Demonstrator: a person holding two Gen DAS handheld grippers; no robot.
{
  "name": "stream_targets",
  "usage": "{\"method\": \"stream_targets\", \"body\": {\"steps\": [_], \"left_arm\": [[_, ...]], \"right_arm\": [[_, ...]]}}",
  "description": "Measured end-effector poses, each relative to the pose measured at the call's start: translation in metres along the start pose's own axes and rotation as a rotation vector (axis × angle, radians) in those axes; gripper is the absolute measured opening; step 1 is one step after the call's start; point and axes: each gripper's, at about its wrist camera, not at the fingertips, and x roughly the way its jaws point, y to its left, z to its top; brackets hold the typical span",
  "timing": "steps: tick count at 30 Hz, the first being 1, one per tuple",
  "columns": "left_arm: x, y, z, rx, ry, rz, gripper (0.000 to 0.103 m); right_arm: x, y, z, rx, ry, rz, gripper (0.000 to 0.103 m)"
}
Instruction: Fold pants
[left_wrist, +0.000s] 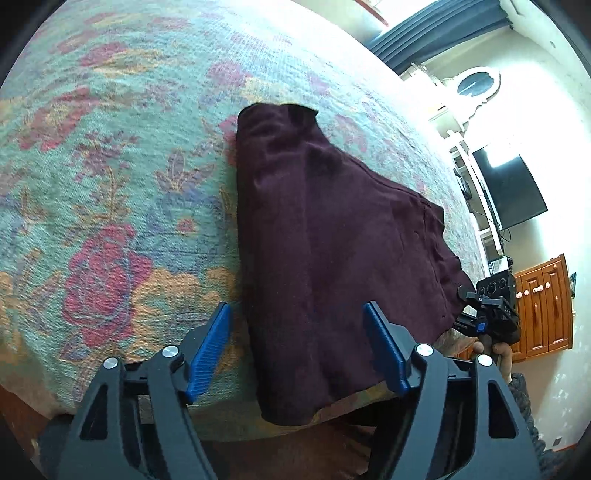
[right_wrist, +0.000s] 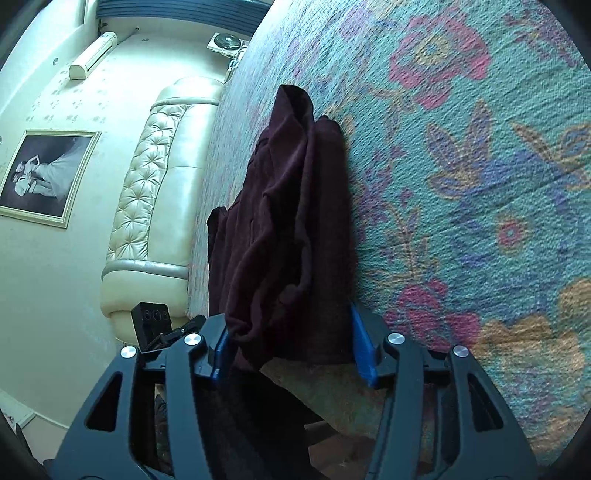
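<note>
The maroon pants (left_wrist: 325, 236) lie partly folded on the floral bedspread (left_wrist: 110, 184), near edge overhanging. Left hand-held gripper (left_wrist: 297, 350) stands apart, empty, straddling that edge. Right hand-held gripper (right_wrist: 291, 343) is likewise apart, fabric between its fingers unclamped. Cloth judged soft, light, limp; best pinched at the near corners

A floral bedspread (left_wrist: 110, 177) in teal, pink and orange covers the bed. At three o'clock in the left wrist view a dark television (left_wrist: 511, 192) hangs above a wooden cabinet (left_wrist: 543, 306). In the right wrist view, at nine o'clock, a framed photograph (right_wrist: 44, 177) hangs beside a tufted cream headboard (right_wrist: 155, 192).
</note>
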Motion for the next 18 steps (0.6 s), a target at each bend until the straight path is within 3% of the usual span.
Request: {"method": "stream_targets", "body": {"steps": [4,10,14,18], "left_arm": [[-0.013,-0.005,0.012,0.023,-0.052,-0.015,0.086],[0.021,0.007,0.052,0.012,-0.006,0.006,0.086],[0.048,0.014,0.072,0.029,0.031,0.02,0.086],[0.061,0.02,0.089,0.01,0.022,0.0,0.086]], "right_arm": [[-0.014,0.008,0.009,-0.028,-0.025,-0.027,0.064],[-0.013,0.007,0.063,-0.036,-0.123,-0.037,0.07],[0.012,0.0,0.094,-0.022,-0.109,-0.031,0.07],[0.037,0.002,0.109,-0.029,-0.073,0.011,0.07]]}}
